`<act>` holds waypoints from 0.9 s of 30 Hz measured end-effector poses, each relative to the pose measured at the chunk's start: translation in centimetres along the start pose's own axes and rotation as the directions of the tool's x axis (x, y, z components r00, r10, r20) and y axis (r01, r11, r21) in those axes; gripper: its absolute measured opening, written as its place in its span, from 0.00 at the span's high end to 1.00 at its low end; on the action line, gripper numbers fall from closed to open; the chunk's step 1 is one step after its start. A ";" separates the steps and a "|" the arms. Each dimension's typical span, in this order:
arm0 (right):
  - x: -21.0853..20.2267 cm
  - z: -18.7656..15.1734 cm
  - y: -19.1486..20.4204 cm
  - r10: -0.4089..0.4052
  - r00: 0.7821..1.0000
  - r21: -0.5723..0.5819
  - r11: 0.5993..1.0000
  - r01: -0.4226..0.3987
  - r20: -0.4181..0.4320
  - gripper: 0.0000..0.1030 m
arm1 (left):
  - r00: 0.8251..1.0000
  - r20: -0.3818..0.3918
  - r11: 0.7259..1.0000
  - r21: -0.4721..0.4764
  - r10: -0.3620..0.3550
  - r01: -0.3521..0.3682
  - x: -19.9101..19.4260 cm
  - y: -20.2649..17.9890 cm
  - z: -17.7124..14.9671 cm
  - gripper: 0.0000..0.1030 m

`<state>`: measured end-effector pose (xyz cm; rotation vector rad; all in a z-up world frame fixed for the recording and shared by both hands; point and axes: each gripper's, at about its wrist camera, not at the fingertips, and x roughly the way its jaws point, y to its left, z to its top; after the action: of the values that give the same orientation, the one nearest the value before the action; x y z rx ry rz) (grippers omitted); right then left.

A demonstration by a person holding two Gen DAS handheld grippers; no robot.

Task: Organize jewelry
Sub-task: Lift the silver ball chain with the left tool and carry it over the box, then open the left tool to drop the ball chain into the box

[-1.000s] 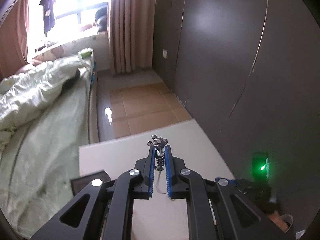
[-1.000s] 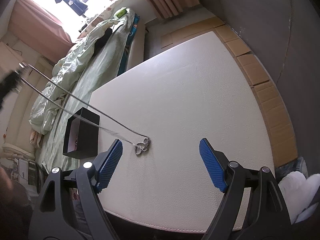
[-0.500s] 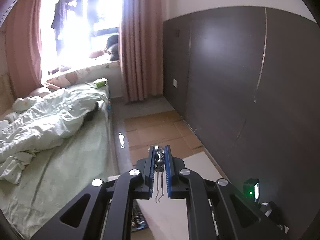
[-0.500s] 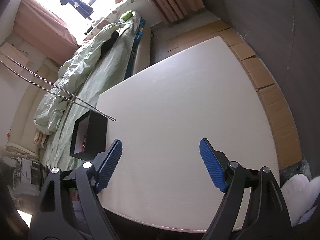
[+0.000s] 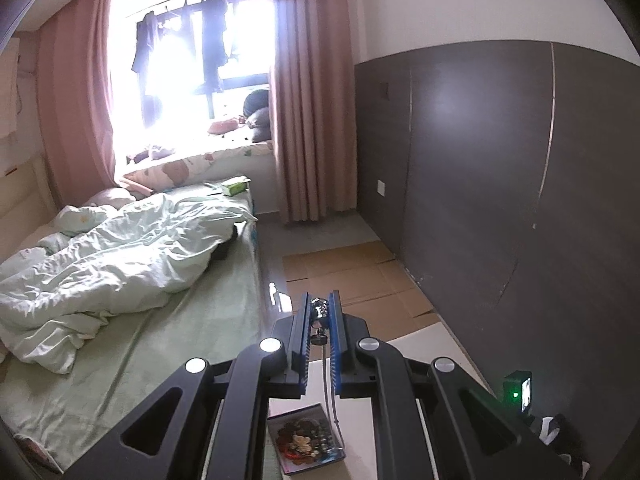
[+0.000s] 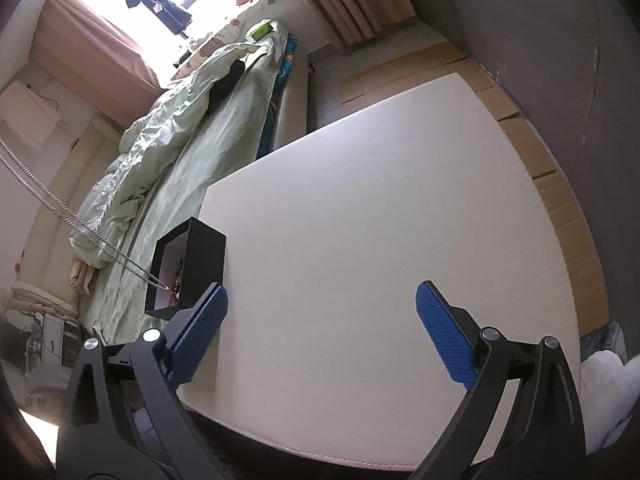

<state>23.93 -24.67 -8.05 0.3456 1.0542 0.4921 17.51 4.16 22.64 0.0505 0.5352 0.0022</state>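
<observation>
White pebbled tabletop (image 6: 380, 220), square black box (image 6: 188, 268)

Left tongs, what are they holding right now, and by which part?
The left tongs pinch a silver chain necklace by its pendant end, near the fingertips; the chain hangs down toward the black box. The right tongs hold nothing.

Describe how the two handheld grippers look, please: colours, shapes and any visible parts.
The left gripper and the right gripper look alike: matte black angular linkage arms with triangular cutouts, round silver pivot bolts, and blue ribbed pads lining the fingers. No cables, markings or sleeves are visible.
</observation>
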 end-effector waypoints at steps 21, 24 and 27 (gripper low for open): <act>-0.2 -0.1 -0.3 -0.023 1.000 0.016 1.000 0.023 -0.002 0.08 | 0.962 -0.272 0.993 -0.116 -0.022 -0.010 12.0 3.4 -12.0 0.94; -0.1 -0.1 -0.5 -0.024 1.000 0.018 1.000 0.024 -0.004 0.08 | 0.949 -0.314 0.992 -0.128 -0.026 -0.015 14.2 3.5 -14.0 0.94; -0.1 -0.1 -0.5 -0.025 1.000 0.016 1.000 0.025 -0.008 0.08 | 0.937 -0.349 0.991 -0.128 -0.010 -0.037 15.9 3.7 -15.7 0.92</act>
<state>23.95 -25.08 -8.26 0.3449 1.0696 0.4631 23.21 8.83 1.29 -0.0786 0.8902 0.0617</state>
